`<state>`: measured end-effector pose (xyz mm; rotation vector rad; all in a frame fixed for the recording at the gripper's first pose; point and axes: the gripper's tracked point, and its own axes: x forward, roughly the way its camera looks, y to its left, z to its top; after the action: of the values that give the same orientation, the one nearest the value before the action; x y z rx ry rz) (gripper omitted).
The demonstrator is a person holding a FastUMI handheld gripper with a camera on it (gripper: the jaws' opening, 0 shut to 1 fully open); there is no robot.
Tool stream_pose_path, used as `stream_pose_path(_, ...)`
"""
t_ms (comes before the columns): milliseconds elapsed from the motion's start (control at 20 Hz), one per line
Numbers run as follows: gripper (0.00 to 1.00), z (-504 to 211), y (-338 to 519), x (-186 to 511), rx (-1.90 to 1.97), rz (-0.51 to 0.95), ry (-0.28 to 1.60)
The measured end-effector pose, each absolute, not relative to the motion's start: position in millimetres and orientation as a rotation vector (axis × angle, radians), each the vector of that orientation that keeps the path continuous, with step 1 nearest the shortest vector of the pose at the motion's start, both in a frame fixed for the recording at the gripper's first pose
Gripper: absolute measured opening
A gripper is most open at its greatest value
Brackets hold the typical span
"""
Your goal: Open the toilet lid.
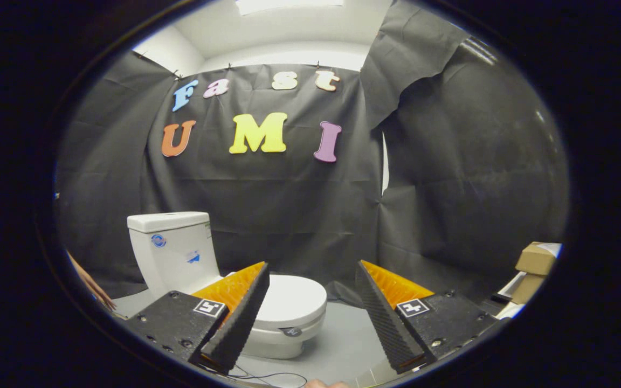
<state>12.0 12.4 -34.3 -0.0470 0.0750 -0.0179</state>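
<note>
- Toilet: one, white, standing on the grey floor near the booth's back wall, toward the floor's left edge.
- Toilet lid: one, white and rounded, lying flat and closed over the bowl; its front edge points toward the middle of the floor.
- Tank: one, boxy, upright behind the lid, with a flat cover on top and two small blue stickers on the side that shows.
- A small dark tag sits on the front of the bowl, just under the lid's rim.
- Gripper: one, with two fingers spread wide apart and holding nothing. The left finger overlaps the lid's near left side in the view; whether it touches, I cannot tell. The right finger stands clear over bare floor.
- Cardboard boxes: two, stacked at the floor's right edge, well apart from the toilet.
- A thin cable trails on the floor just below the fingers.
</note>
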Motion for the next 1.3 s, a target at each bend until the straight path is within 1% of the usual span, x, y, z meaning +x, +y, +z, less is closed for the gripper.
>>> stream_pose_path(150,1.00,-64,17,17,0.002,-0.015,0.183)
stream_pose_path(300,1.00,-68,23,28,0.028,-0.016,0.232)
stream_pose_path(500,1.00,-73,44,49,0.066,0.020,0.295)
stream_pose_path(750,1.00,-126,47,80,0.176,0.019,0.492)
stream_pose_path(900,1.00,-160,45,95,0.304,-0.024,0.617)
stream_pose_path(1300,1.00,-218,48,114,0.517,-0.024,0.751)
